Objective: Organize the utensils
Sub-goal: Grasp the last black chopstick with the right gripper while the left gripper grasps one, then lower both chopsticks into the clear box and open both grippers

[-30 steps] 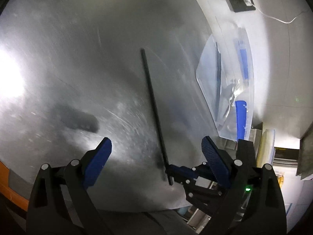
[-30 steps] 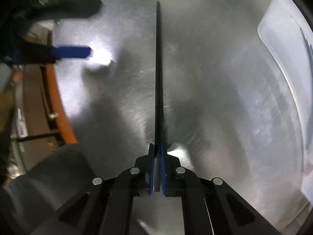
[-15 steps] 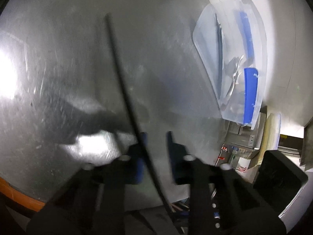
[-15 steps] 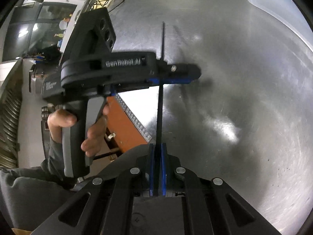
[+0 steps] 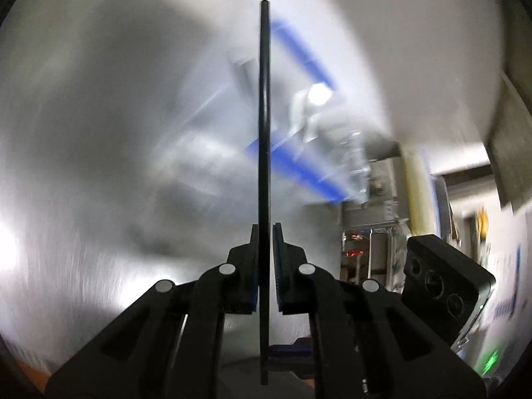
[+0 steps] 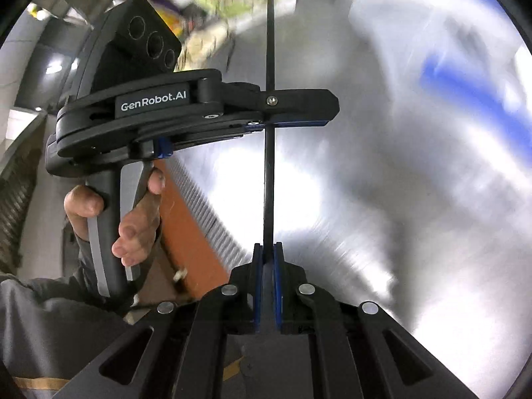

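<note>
Chopstick [image 5: 264, 116], a thin black rod, runs straight up the middle of both wrist views and is held off the table [image 5: 83, 149] by 2 grippers at once. In the left wrist view the left gripper [image 5: 265, 262] is clamped on it part-way along, with the rod passing down between the pads and ending near the bottom edge of the frame. In the right wrist view the right gripper [image 6: 267, 282] is clenched on the near end of the chopstick [image 6: 269, 166], and the left gripper [image 6: 292, 123] crosses from the left of the frame, pinching the rod further up; a hand [image 6: 129, 212] squeezes its handle at mid left. At centre right of the left view, behind the rod, lies a blurred clear tray [image 5: 299, 126] with blue parts and some pale cutlery, probably where the rod belongs. It looks light, stiff and smooth, so it should hold its line but may swivel or slip lengthwise in a single pinch. A hold near the middle would likely balance it best. With 2 grips on 1 rigid stick, any mismatch between the hands could twist it or work it loose.
</note>
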Available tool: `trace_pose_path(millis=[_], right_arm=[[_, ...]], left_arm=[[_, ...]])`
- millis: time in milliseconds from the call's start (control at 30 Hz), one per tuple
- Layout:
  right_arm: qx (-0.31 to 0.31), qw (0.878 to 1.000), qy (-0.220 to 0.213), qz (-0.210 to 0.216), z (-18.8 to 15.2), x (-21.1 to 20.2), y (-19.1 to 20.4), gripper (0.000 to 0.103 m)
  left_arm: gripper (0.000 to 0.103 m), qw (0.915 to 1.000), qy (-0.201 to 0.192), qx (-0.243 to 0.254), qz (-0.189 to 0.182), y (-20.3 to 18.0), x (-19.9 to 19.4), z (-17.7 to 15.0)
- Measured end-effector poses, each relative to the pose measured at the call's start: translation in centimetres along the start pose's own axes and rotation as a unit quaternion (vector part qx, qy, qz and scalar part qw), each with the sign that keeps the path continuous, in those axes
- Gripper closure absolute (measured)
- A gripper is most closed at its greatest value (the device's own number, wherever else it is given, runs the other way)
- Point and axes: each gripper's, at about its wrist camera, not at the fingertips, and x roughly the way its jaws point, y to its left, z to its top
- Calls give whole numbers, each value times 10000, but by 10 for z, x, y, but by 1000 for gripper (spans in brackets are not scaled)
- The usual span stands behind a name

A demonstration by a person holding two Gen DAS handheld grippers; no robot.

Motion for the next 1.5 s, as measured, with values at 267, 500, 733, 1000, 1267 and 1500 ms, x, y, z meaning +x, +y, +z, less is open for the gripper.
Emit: trace_pose_path(millis=[267,500,733,1000,1267,1500], right_arm=[[-4,9800,-1399,-1417,73,-122,-45,96],[716,9813,-899,-1545,131,-105,-145,96],[1032,9868,-46,-1243,149,-46,-206,101],[1359,9821,456,-1223,153,-12,-246,101],[1109,9800,-529,-1563,126,-55,-218,98],[495,9255,-2339,-2937,48,-117,-105,46]], left_arm=[[96,9914,-3,1220,-464,-111,43,139],[96,9928,947,715,-143,-84,163,206],[96,9756,2091,-209,636,-8,251,194],[96,9578,2603,-638,1039,26,291,184],[96,9684,2206,168,1150,-9,253,181],[40,9712,371,1764,1559,-99,129,139]])
